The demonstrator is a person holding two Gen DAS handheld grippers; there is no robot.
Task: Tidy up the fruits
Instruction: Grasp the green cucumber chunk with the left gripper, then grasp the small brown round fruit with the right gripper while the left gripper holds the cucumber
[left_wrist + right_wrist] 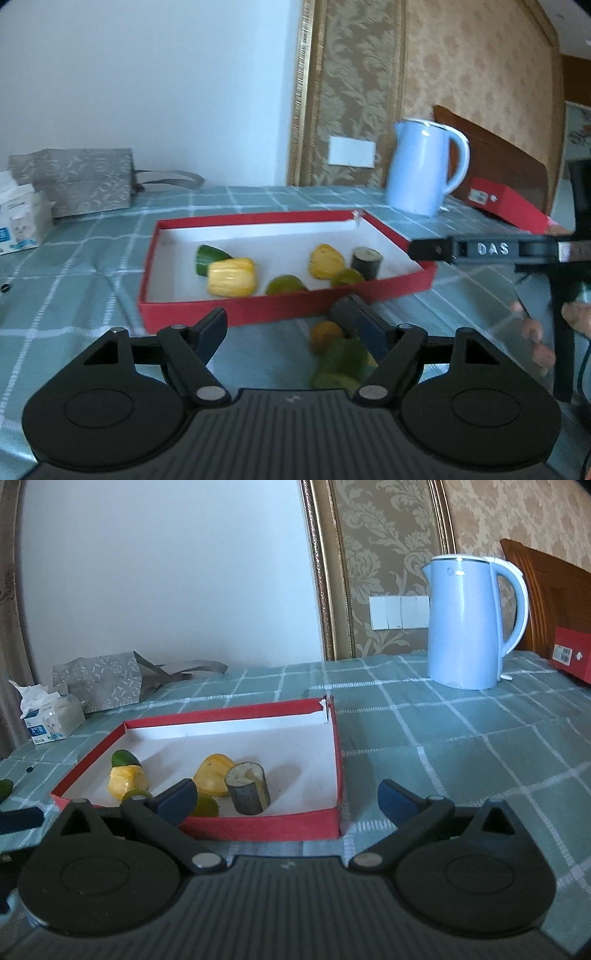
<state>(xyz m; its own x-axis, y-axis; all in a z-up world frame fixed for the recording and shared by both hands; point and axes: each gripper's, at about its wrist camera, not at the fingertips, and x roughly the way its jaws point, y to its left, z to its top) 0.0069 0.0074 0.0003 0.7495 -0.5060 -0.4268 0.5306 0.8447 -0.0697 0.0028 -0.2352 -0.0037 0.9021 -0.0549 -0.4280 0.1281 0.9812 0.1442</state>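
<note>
A shallow red box (236,314) (258,827) with a white floor lies on the checked tablecloth. Inside it are a green cucumber piece (207,256), a yellow jackfruit chunk (231,277), a second yellow piece (327,260) (212,771), two limes (284,284) and a dark cane stub (367,262) (247,788). My left gripper (280,312) stands open just before the box's near wall. A blurred orange fruit (325,336) and a green one (340,363) sit by its right finger, and the left pad is apart from them. My right gripper (288,794) is open and empty at the box's near right corner.
A pale blue kettle (421,170) (469,627) stands behind the box to the right, beside a red lid (509,203). A grey bag (99,686) and a tissue box (51,720) sit at the far left. A hand (535,332) holds the right gripper.
</note>
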